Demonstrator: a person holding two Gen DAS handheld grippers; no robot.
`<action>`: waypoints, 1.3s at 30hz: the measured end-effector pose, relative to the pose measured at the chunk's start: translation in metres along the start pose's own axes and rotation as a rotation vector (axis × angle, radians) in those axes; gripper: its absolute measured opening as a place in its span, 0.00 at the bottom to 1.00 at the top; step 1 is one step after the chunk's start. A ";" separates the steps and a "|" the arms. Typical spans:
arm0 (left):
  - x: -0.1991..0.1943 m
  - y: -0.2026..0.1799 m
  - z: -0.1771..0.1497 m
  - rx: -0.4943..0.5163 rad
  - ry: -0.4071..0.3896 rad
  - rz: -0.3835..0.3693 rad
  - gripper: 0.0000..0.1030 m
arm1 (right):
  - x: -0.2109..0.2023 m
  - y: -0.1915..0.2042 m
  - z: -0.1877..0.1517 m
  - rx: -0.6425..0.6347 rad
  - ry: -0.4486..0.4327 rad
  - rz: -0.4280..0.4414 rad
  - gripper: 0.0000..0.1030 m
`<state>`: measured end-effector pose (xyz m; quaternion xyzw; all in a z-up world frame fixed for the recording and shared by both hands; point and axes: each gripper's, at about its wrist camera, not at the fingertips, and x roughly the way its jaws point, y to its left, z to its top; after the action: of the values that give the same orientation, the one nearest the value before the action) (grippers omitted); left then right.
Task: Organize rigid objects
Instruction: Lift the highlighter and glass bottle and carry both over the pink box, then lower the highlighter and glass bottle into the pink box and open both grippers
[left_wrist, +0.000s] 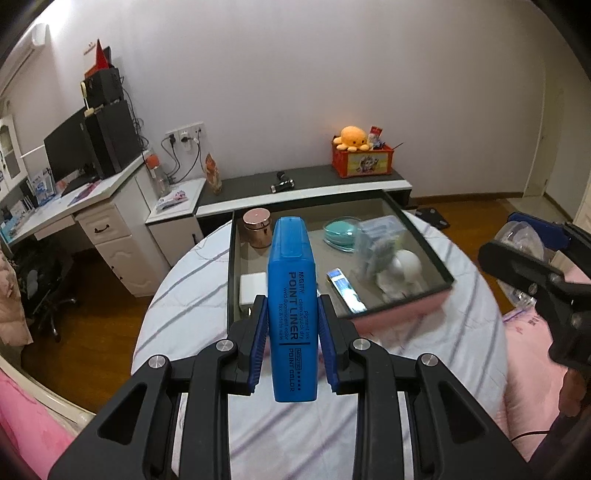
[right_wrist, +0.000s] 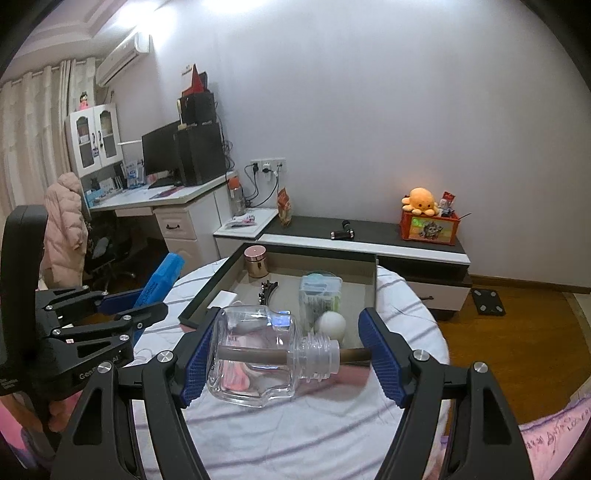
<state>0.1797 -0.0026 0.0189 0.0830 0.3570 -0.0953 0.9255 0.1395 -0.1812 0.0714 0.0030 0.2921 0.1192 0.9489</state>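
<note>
My left gripper is shut on a blue highlighter marked POINT LINER, held above the round table in front of the open grey box. My right gripper is shut on a clear glass bottle with a brown stick through its neck, held sideways between the pads just before the box. The box holds a rose-gold jar, a white block, a teal case, a clear plastic box, a white ball and a black clip.
The round table has a white striped cloth. Behind it stands a low dark-topped cabinet with an orange plush on a red box. A desk with a monitor stands left. A pink bed edge lies right.
</note>
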 end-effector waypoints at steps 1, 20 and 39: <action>0.008 0.002 0.004 -0.004 0.013 0.002 0.26 | 0.010 -0.001 0.003 -0.001 0.010 0.006 0.73; 0.129 0.023 0.025 -0.007 0.214 0.037 0.27 | 0.152 -0.007 0.011 -0.001 0.186 0.080 0.73; 0.141 0.042 0.025 -0.060 0.210 0.034 0.77 | 0.154 -0.017 0.016 0.047 0.196 0.078 0.79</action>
<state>0.3079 0.0161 -0.0543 0.0707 0.4534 -0.0593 0.8865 0.2752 -0.1615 -0.0021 0.0252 0.3858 0.1487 0.9102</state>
